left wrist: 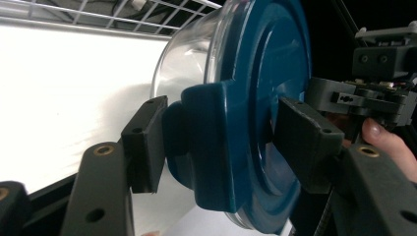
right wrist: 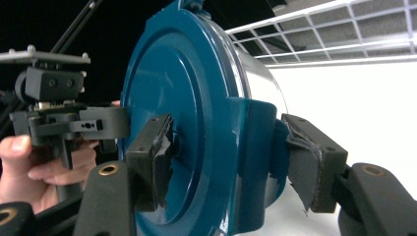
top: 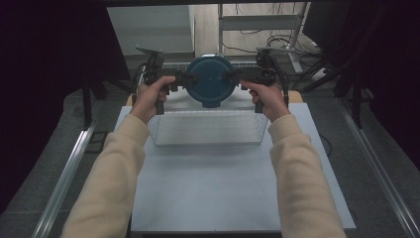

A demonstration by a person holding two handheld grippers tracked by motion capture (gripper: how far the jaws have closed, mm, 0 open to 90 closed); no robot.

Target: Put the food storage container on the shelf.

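While clamped, each hand-held gripper [top: 187,78] [top: 233,76] grips the blue-lidded container [top: 210,79].

One blue-lidded clear container [top: 211,79], one wire basket [top: 208,127], one white surface [top: 218,188], two tools, left tool [top: 181,79] and right tool [top: 239,77], two hands, left hand [top: 148,96] and right hand [top: 270,99], four black jaws.
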